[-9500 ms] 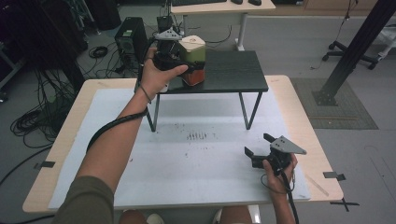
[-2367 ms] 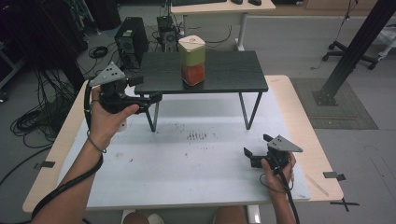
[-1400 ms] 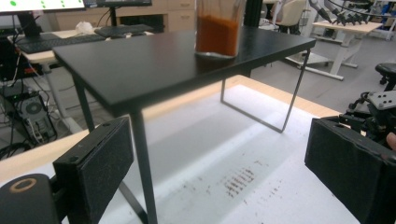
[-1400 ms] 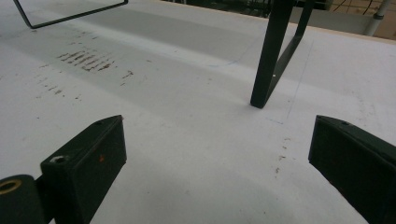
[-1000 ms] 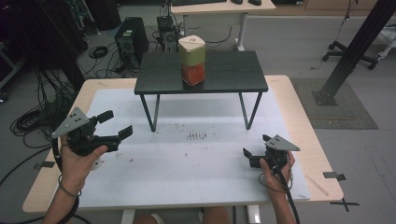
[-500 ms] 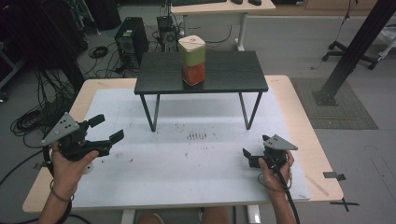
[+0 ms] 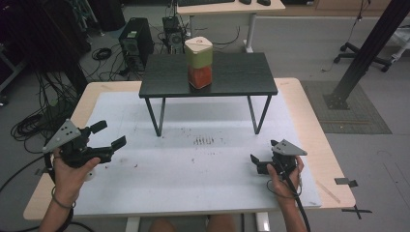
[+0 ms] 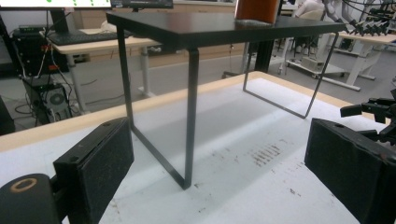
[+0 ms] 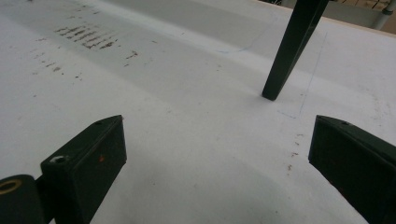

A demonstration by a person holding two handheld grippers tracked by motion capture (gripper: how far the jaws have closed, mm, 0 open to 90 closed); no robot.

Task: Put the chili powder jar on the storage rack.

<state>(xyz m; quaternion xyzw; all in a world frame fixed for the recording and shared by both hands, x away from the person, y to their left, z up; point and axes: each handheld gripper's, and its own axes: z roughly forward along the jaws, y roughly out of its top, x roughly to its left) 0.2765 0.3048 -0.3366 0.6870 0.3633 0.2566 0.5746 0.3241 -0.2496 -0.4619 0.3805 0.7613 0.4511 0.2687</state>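
Note:
A tall carton (image 7: 198, 63) with a cream top and an orange-red lower half stands upright on the small black table (image 7: 232, 77); its base (image 8: 254, 10) shows at the top of the left gripper view. My left gripper (image 7: 110, 134) hovers over the near left of the white mat (image 7: 193, 169), far from the carton. It is open, and the left gripper (image 8: 217, 154) has nothing between its jaws. My right gripper (image 7: 256, 164) rests low at the near right. It is open too, and the right gripper (image 9: 215, 140) has only bare mat between its jaws.
The black table's thin metal legs (image 8: 191, 112) stand on the mat ahead of the left gripper, and one leg (image 9: 292, 51) rises before the right gripper. Dark scuff marks (image 7: 203, 141) dot the mat's middle. Wooden tabletop edge (image 7: 309, 111) frames the mat; cables and a computer tower (image 7: 135, 43) lie beyond.
The left gripper, once shut on the carton on the black table, has let go and come back to the near left, sinking slightly. The carton and right gripper stayed put.

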